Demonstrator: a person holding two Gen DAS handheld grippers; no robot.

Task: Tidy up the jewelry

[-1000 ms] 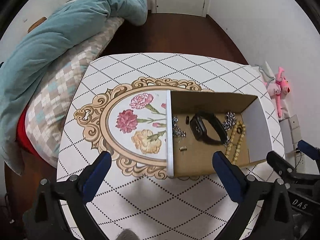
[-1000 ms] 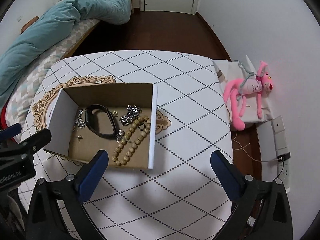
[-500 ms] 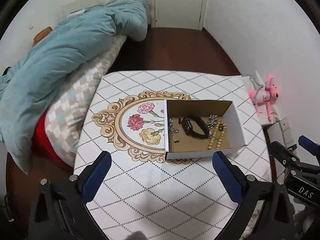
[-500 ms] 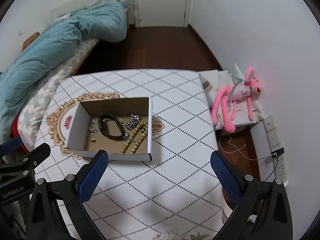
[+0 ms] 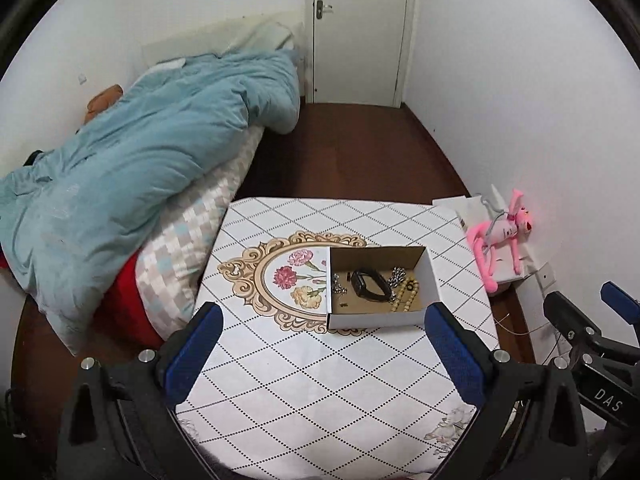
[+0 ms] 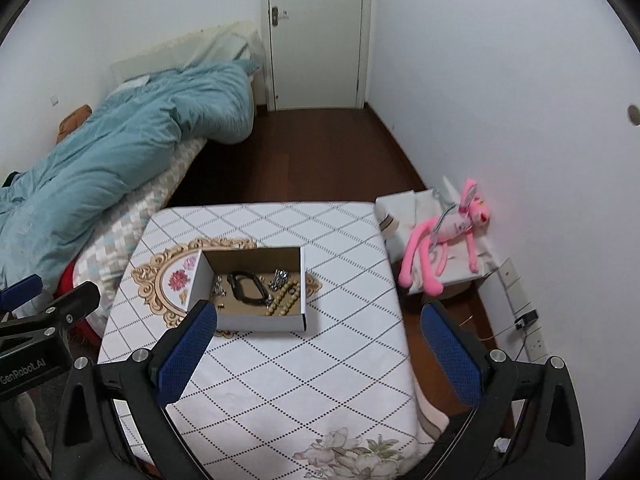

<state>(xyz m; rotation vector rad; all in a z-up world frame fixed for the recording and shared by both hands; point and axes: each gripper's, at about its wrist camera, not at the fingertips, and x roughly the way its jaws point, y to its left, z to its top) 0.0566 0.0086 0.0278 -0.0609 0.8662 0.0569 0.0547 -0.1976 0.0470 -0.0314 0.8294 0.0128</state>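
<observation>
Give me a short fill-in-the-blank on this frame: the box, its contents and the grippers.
1. The jewelry lies inside an open cardboard ____ on the table.
2. The black band lies to the ____ of the beads in the left wrist view.
3. Both grippers, left and right, are ____ and hold nothing.

Answers: box; left; open

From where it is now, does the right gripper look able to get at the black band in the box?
Probably yes. The right gripper is open and empty, and the box has no lid. The black band lies uncovered on top, with bare tablecloth between gripper and box. It must first come forward and down.
</observation>
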